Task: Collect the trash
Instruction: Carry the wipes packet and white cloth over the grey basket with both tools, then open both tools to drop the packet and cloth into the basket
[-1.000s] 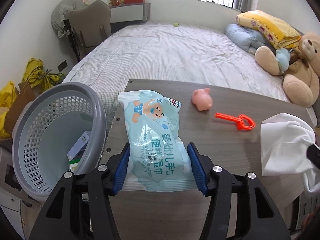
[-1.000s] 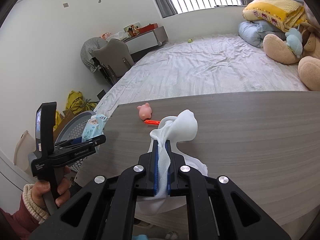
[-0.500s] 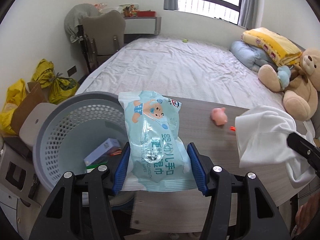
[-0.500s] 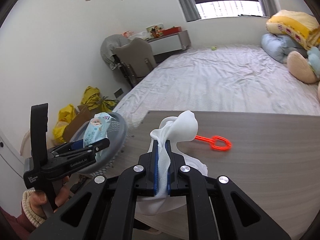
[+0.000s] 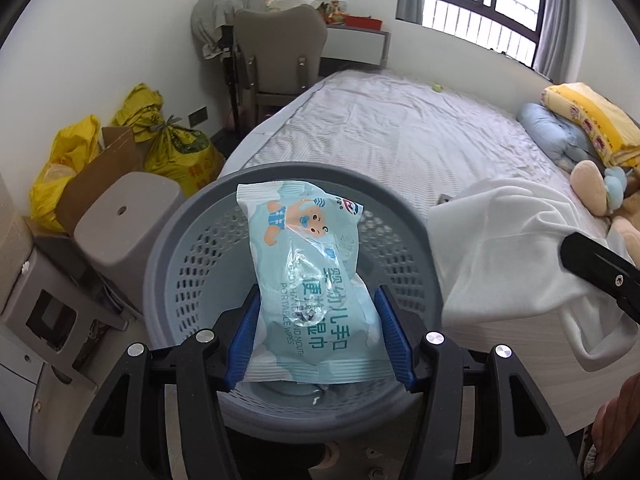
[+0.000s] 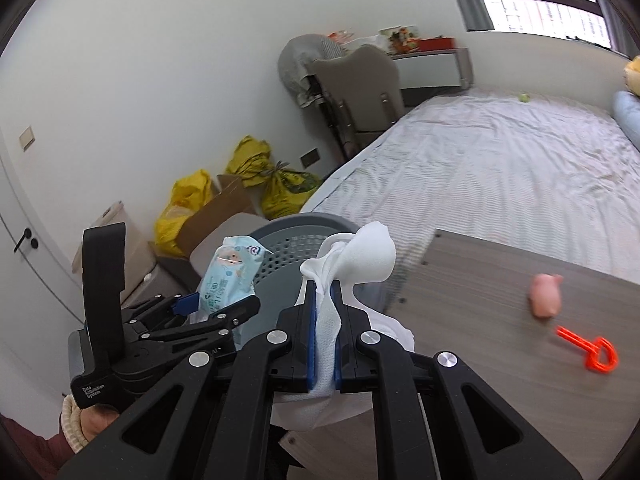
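A second ago the left gripper [image 5: 318, 332] held the pale blue plastic pack of baby wipes [image 5: 310, 280] over the grey wood-grain table [image 6: 500, 320]; now the pack hangs directly above the mouth of the round grey perforated plastic basket [image 5: 192, 240], so the carry is done and only the drop seems to remain for this item. The gripper's blue pads [image 5: 244, 332] clamp the pack's lower half from both sides, the pack upright and pointing away from the camera. The basket's floor is hidden behind the pack, so its contents cannot be made out now.

The right gripper [image 6: 325, 324] has travelled the same way. It is closed tight on a crumpled white tissue cloth [image 6: 352, 256], which bulges above the fingers and sags below them. The cloth hangs just beside the basket's right rim, at the table's left edge, not yet over the opening by the look of it.

In the right wrist view both grippers sit side by side, angled forward and slightly down toward the basket, the left one lower and nearer the rim. A small pink pig toy [image 6: 544, 294] and an orange plastic shovel [image 6: 588, 350] lie on the table, well apart from the grippers.
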